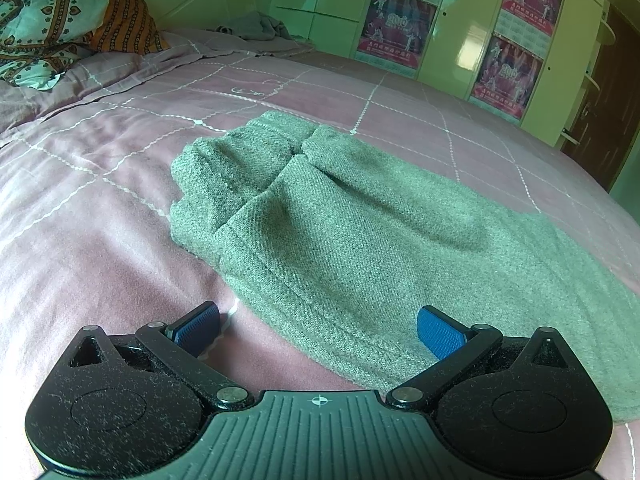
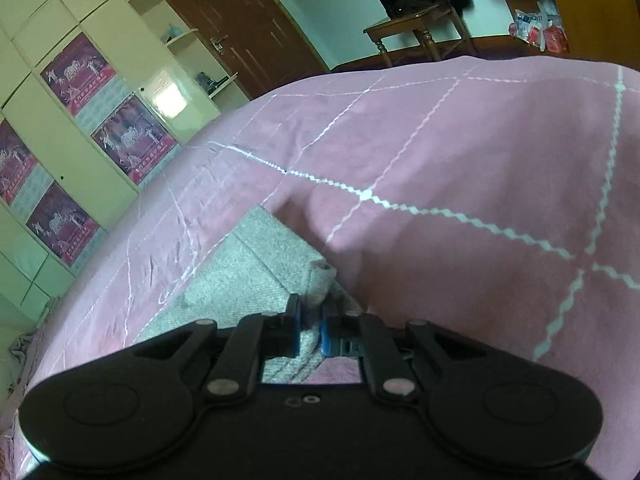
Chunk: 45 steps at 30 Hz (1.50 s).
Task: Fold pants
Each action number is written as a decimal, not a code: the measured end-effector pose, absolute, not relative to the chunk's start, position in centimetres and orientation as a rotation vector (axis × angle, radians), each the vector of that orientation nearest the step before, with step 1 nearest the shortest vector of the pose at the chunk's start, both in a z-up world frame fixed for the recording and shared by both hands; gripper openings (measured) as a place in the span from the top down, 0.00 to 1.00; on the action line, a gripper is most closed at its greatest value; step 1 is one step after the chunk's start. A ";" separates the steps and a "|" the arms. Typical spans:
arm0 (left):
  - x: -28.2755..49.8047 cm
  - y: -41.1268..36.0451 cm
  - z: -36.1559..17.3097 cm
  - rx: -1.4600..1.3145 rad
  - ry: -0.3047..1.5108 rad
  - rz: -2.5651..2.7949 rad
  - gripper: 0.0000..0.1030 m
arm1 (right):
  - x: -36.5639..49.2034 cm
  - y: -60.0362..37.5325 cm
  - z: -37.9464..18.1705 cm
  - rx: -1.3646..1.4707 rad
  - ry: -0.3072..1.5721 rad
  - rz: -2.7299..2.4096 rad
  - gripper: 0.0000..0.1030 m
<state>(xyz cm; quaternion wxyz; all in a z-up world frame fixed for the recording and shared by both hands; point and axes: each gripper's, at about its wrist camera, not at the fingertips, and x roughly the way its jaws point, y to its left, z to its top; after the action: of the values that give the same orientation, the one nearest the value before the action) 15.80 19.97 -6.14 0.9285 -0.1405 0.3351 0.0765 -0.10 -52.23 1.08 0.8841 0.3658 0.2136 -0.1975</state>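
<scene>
Clearly soft and limp, the grey woven pants (image 1: 360, 236) lie on the pink quilted bedspread (image 1: 100, 200); the right gripper (image 2: 311, 326) pinches a corner, while the left gripper (image 1: 318, 330) gapes empty, its nearest hem at one o'clock.

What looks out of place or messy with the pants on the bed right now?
The grey pants lie bunched and uneven at their far end on the pink bedspread. The right gripper pinches one corner, while the left gripper is open, holding nothing.
</scene>
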 end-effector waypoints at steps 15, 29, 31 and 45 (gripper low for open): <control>14.1 20.4 -4.7 -0.330 0.599 0.214 0.00 | -2.6 -49.2 2.8 0.668 0.279 -0.577 0.68; 18.0 24.7 -4.1 -0.372 0.675 0.231 0.49 | 9.0 -32.6 6.3 0.366 0.475 0.052 0.65; 18.1 25.6 -5.2 -0.416 0.689 0.214 0.54 | 10.9 -28.5 6.5 0.328 0.493 0.160 0.65; 15.1 26.0 -1.8 -0.366 0.539 0.240 0.23 | 15.2 -15.9 6.4 -0.003 0.605 0.358 0.67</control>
<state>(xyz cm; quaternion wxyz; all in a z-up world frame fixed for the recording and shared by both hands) 15.07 26.04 -1.84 0.9403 -0.1794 0.2641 0.1177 15.19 -15.89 6.42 0.9389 -0.0015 0.2961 0.1755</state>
